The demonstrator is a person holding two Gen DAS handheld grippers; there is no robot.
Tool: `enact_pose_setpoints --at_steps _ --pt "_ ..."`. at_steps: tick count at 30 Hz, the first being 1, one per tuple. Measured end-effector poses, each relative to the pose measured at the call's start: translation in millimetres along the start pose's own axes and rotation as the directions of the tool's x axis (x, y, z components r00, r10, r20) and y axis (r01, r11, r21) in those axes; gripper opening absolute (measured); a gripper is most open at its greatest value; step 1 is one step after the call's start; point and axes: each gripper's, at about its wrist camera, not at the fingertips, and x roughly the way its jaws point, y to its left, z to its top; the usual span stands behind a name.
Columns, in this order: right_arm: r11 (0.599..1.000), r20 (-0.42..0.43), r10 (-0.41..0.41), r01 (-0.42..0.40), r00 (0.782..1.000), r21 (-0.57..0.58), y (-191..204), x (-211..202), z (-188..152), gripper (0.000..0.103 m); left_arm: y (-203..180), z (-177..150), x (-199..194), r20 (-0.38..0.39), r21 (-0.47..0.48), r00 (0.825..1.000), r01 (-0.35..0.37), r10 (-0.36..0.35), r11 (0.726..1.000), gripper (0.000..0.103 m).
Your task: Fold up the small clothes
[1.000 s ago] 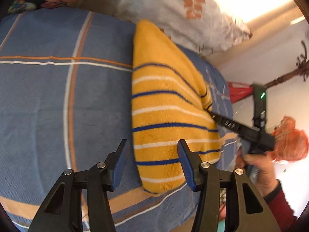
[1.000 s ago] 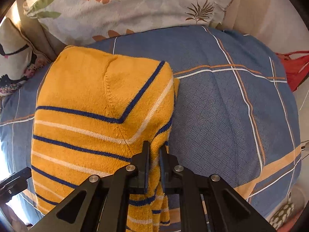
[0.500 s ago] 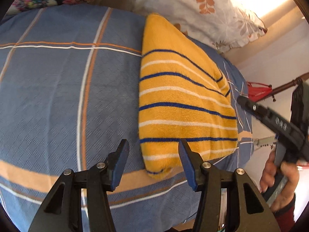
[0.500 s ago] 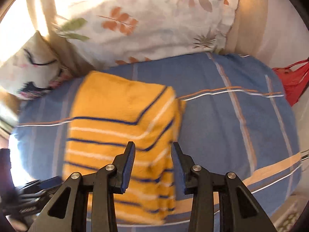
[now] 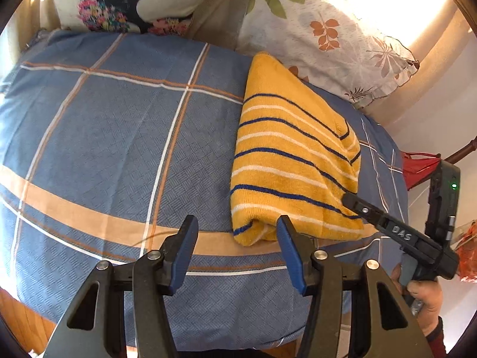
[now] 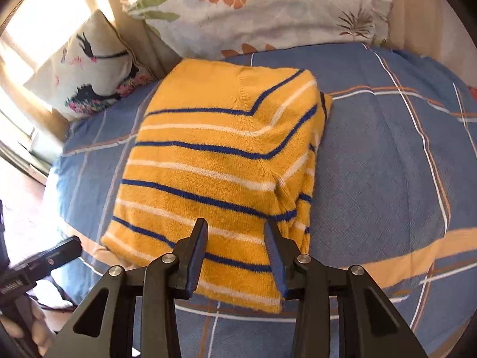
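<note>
A yellow knitted sweater (image 5: 292, 161) with blue and white stripes lies folded into a rectangle on the blue checked bed cover (image 5: 113, 149). It also shows in the right wrist view (image 6: 220, 161). My left gripper (image 5: 237, 240) is open and empty, just short of the sweater's near left corner. My right gripper (image 6: 235, 244) is open and empty, hovering over the sweater's near edge. The right gripper also shows in the left wrist view (image 5: 351, 203) at the sweater's right edge. The left gripper's tip shows at the left edge of the right wrist view (image 6: 64, 249).
A white leaf-print pillow (image 5: 322, 38) and a cushion with a dark figure and flowers (image 5: 125, 3) lie against the headboard behind the sweater. A red item (image 5: 417, 167) hangs off the bed's right side. The bed's front edge is just under the grippers.
My right gripper let go of the sweater's edge, opened and drew back. My left gripper pulled back toward the bed's front edge, still open. The sweater now lies flat.
</note>
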Motion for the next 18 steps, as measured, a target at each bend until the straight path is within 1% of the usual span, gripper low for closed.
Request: enact_pose_setpoints --at_steps 1,2,3,4,7,8,9,10,12,15,18 --pt "1.0 0.017 0.014 -0.014 1.0 0.019 -3 -5 -5 0.047 -5 -2 -4 0.019 0.013 1.0 -0.018 0.017 1.0 0.054" --pt "0.999 0.035 0.011 -0.012 0.999 0.033 -5 -12 -9 0.055 -9 -4 -7 0.038 0.024 0.999 -0.036 0.035 0.999 0.054" --pt "0.999 0.056 -0.005 0.002 0.998 0.041 -7 -20 -12 0.059 -15 -5 -11 0.061 0.038 0.997 -0.06 0.057 0.998 0.054" --pt "0.999 0.073 -0.018 0.014 0.997 0.046 -9 -26 -15 0.061 -22 -6 -13 0.082 0.052 0.993 -0.084 0.08 0.995 0.057" --pt "0.997 0.106 -0.044 0.037 0.993 0.069 -16 -45 -25 0.065 -42 -10 -20 0.145 0.108 0.978 -0.165 0.148 0.98 0.061" --pt "0.996 0.115 -0.052 0.043 0.992 0.076 -19 -51 -28 0.066 -47 -11 -22 0.158 0.124 0.974 -0.182 0.162 0.975 0.062" --pt "0.995 0.123 -0.062 0.052 0.99 0.081 -20 -56 -32 0.069 -53 -13 -23 0.17 0.137 0.971 -0.194 0.17 0.971 0.066" --pt "0.995 0.128 -0.072 0.061 0.989 0.083 -21 -58 -36 0.07 -57 -14 -24 0.179 0.145 0.968 -0.2 0.174 0.969 0.068" --pt "0.994 0.131 -0.091 0.082 0.987 0.078 -23 -64 -44 0.071 -63 -17 -24 0.19 0.153 0.966 -0.203 0.173 0.967 0.069" --pt "0.991 0.117 -0.123 0.117 0.986 0.059 -25 -65 -54 0.072 -68 -19 -21 0.162 0.155 0.974 -0.181 0.156 0.971 0.073" --pt "0.991 0.096 -0.132 0.128 0.987 0.049 -28 -63 -65 0.072 -73 -23 -15 0.131 0.169 0.979 -0.18 0.159 0.969 0.073"
